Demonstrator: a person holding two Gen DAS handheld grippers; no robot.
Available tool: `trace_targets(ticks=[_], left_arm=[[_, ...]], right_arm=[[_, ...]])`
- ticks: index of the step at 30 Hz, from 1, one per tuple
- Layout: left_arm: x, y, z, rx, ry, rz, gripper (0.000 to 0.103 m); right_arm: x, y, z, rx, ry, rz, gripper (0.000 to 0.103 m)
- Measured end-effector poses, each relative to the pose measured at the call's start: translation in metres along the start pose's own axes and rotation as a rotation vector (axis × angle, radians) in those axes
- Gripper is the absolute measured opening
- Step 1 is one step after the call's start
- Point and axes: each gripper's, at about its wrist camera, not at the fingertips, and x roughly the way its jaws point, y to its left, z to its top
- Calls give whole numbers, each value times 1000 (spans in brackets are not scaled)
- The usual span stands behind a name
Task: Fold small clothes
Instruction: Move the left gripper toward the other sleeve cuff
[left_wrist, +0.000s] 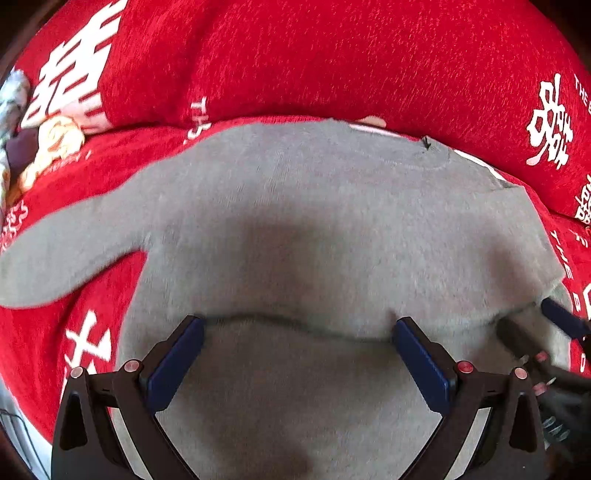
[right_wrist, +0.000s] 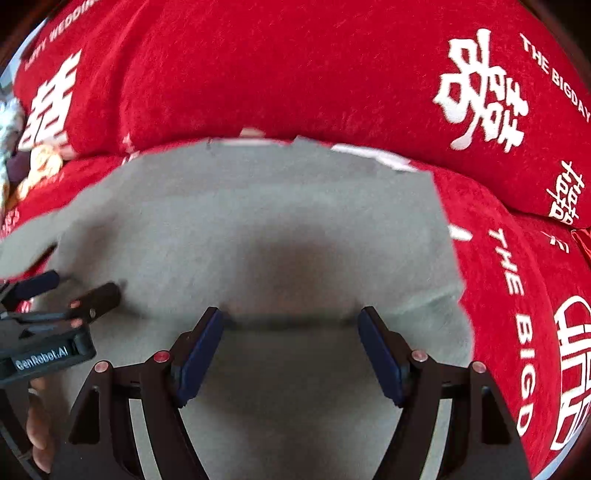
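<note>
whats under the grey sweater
The grey sweater lies spread on a red cloth with white lettering, which shows all round its edges. White strips peek out at its far edge; whatever else it covers is hidden.

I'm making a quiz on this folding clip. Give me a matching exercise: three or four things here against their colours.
Things:
1. sweater
2. bedspread
3. pads of the left gripper
4. lettering on the bedspread

Colours:
A. white
B. dark blue
C. grey
D. red

Pairs: 1-C, 2-D, 3-B, 4-A
</note>
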Motion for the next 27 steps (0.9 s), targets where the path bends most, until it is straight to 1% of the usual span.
trace_targets(ticks=[2,4,7,9,12,15,20,23,25,27], left_arm=[[-3,4,-9,8,-7,14,103],[-7,6,-20,28,-16,22,103],[-14,9,-34,59,-43,21,103],[-17,12,-40,58,-50,16,103],[-23,14,-50,59,-62,10,103],[-27,17,-60,67,-74,2,103],[-41,25,-88,80,-94,-7,103],[-49,31,-98,66,-70,-11,103],[-57,32,-103,38,-56,-20,103],[-63,24,-105,40,-63,-36,103]], right_arm=[[3,8,-10,-11,24,-16,78],[-3,12,-23,4,-18,-40,81],[-12,10,-45,34,-66,-25,82],[-19,10,-59,23,-98,-18,82],[-27,11,-73,1,-119,-17,83],[-34,7,-85,-8,-123,3,83],[-50,0,-110,-69,-121,43,83],[-58,-9,-128,-96,-113,70,85],[-65,-10,-140,-134,-110,55,85],[-72,-10,-142,-129,-95,41,85]])
